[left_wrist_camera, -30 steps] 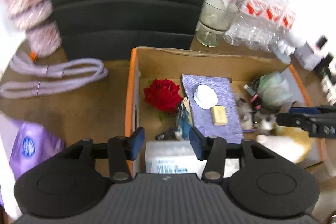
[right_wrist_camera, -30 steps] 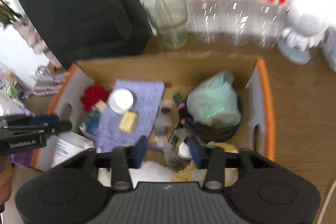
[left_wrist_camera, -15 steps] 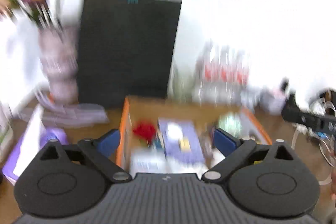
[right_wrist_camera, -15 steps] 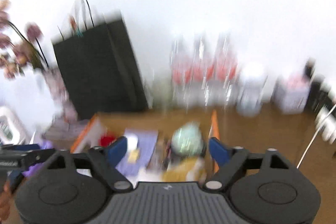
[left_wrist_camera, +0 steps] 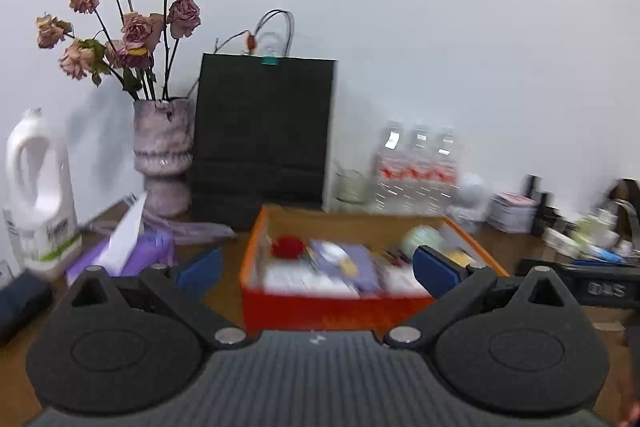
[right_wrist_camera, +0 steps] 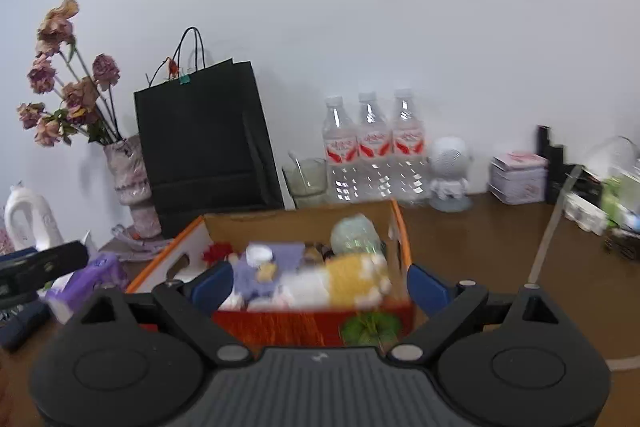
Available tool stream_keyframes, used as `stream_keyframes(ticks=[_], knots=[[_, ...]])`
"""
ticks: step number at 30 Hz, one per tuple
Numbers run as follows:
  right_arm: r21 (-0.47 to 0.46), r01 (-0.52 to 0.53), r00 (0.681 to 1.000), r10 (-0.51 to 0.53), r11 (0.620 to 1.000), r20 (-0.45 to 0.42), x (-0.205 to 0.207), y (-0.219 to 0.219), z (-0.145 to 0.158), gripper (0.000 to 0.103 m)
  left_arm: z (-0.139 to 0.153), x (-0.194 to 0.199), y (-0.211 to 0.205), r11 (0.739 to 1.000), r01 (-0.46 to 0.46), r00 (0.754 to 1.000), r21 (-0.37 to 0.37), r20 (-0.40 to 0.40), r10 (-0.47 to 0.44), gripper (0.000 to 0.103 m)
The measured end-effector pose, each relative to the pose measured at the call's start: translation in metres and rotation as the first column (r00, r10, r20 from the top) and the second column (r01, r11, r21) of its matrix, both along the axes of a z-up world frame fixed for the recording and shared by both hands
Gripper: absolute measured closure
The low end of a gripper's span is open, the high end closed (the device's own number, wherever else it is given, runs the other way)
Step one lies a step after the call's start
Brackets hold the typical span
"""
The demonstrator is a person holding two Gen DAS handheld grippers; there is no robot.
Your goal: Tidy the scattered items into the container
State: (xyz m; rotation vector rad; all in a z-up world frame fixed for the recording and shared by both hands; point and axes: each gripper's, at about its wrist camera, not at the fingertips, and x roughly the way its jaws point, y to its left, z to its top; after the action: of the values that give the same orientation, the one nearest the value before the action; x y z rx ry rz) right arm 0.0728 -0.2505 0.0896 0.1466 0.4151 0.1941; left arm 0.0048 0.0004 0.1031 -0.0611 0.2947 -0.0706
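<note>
An orange cardboard box [left_wrist_camera: 336, 307] stands on the brown table, also in the right wrist view [right_wrist_camera: 304, 323]. It holds a red rose [left_wrist_camera: 289, 245], a purple cloth [left_wrist_camera: 348, 263], a green bundle [right_wrist_camera: 354, 233] and a yellow-white soft item [right_wrist_camera: 352, 277]. My left gripper [left_wrist_camera: 318, 267] is open and empty, held back from the box's front. My right gripper [right_wrist_camera: 320, 285] is open and empty, also in front of the box. The right gripper's body shows at the right in the left wrist view [left_wrist_camera: 592, 279].
A black paper bag [left_wrist_camera: 262, 139] and a vase of dried roses [left_wrist_camera: 162, 155] stand behind the box. Three water bottles [right_wrist_camera: 374, 151], a glass [right_wrist_camera: 306, 179], a white figure [right_wrist_camera: 448, 167] line the wall. A purple tissue pack [left_wrist_camera: 136, 255] and white jug [left_wrist_camera: 38, 191] sit left.
Both grippers have pulled up and back from over the box and their jaws have opened wide. The view has swung from looking down into the box to looking across the table.
</note>
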Motion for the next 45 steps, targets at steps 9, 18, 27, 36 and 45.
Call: stream_keyframes(ticks=[9, 18, 27, 36, 45], knots=[[-0.051, -0.072, 0.997, 0.072, 0.996, -0.002, -0.177, -0.031, -0.053, 0.0, -0.078, -0.163, -0.004, 0.995, -0.098, 0.991, -0.02, -0.099, 0.095, 0.0], [-0.114, -0.051, 0.999, 0.053, 0.992, 0.009, -0.205, -0.014, -0.067, 0.0, -0.082, -0.147, -0.013, 0.998, -0.024, 0.994, 0.05, -0.103, 0.029, 0.0], [-0.142, -0.072, 0.98, 0.043, 0.987, -0.195, -0.112, 0.039, -0.082, 0.0, -0.1, -0.05, -0.004, 0.991, -0.049, 0.952, 0.128, -0.294, 0.085, 0.0], [-0.145, -0.058, 0.959, 0.014, 0.988, -0.285, -0.075, 0.042, -0.094, 0.0, -0.113, -0.023, 0.007, 0.995, -0.061, 0.921, 0.084, -0.378, 0.088, 0.0], [-0.201, -0.068, 0.962, 0.011, 0.977, -0.272, -0.068, 0.055, -0.1, 0.0, -0.113, -0.013, 0.001, 0.994, -0.048, 0.918, 0.097, -0.389, 0.083, 0.0]])
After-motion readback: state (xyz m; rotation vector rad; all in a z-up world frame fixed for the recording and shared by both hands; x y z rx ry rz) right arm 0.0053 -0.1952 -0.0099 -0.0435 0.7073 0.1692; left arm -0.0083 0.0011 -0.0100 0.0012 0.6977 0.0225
